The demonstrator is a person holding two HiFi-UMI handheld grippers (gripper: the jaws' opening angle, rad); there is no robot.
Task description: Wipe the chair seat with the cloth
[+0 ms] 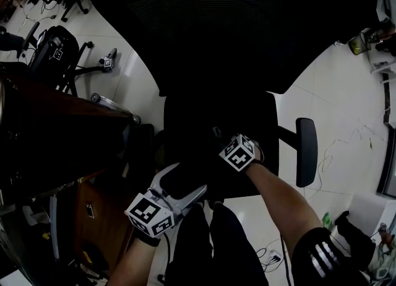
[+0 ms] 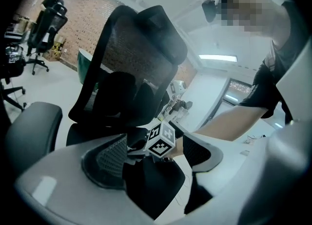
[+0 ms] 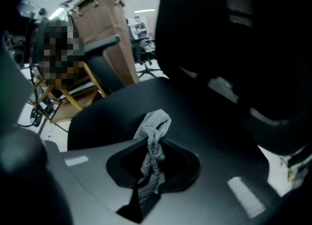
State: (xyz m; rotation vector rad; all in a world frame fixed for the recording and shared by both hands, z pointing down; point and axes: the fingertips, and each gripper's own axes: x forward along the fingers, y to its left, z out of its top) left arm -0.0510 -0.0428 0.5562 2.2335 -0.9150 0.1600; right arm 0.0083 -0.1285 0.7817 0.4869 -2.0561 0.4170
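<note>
— Two grippers over the office chair. Status of each?

— Right gripper (image 3: 153,168): jaws clamped on the grey cloth (image 3: 154,126), with the pinch across its middle. A bunched loop sticks out past the jaw tips and a tail hangs back between the jaws. Left gripper (image 1: 185,182): jaws apart with nothing between them, at the front edge of the chair seat (image 1: 204,114).

— Where is the cloth relative to the seat?

— It is over the front right part of the seat, ahead of the backrest (image 1: 235,25) and inboard of the right armrest (image 1: 306,151). I cannot tell whether the loop is touching the upholstery.

— Handling estimate?

— The cloth has a knitted or terry texture. It looks light, limp and non-fragile. It folds on itself, so only the small loop would wipe. It should drag on the seat fabric rather than slide, and I would expect it to roll up under a push.

— Best hold?

— Judgement: the present mid-cloth pinch is secure but leaves little cloth exposed. A grip nearer one edge would leave a broader pad free. Pressing the jaw tips down would flatten the loop onto the seat.

— Seat itself?

— It is black and padded, and looks firm enough to take light pressure. The chair may roll or swivel, so the free left gripper could steady the front edge.
</note>
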